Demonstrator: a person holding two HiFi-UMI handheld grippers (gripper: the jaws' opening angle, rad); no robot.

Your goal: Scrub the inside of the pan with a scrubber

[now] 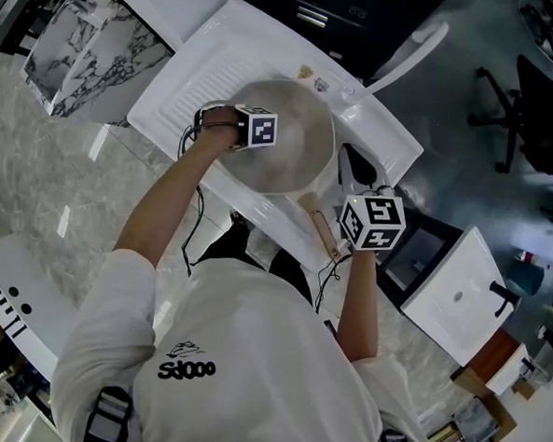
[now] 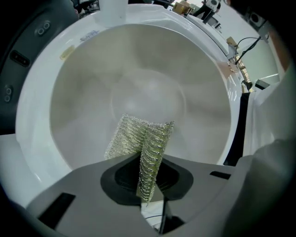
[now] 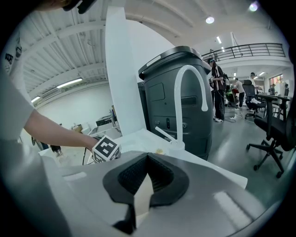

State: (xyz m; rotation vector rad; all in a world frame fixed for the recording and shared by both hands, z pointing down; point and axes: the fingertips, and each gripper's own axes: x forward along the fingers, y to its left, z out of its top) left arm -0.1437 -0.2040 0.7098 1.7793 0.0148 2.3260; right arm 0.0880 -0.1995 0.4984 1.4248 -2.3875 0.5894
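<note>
Left arm (image 1: 161, 216): stretched forward over the white sink (image 1: 186, 88), forearm bare, left tongs (image 2: 149, 166) aimed down into the pan (image 2: 83, 102).
Left tongs: clenched on the scrubber (image 2: 152, 136). It's a folded wad of silvery wire mesh poking out past the tips, right against the pan's floor.
Right arm: bent and tucked closer to the body, right tongs (image 3: 141, 187) at the sink's near edge.
Right tongs: clamped on the pan's handle (image 1: 320, 224), pale wood, running straight between the tips.
Pan: round, pale grey inside, matte and kinda cloudy, sitting in the sink basin just ahead of the right tongs.
Around: curved white faucet (image 3: 188, 88) beyond the right tongs, a dark grey unit (image 3: 159, 97) behind it, an office chair (image 3: 273, 134) off to the right, some people (image 3: 217, 92) far back.
In the way: from the head view the left marker cube (image 1: 262, 129) covers part of the pan's inside.
</note>
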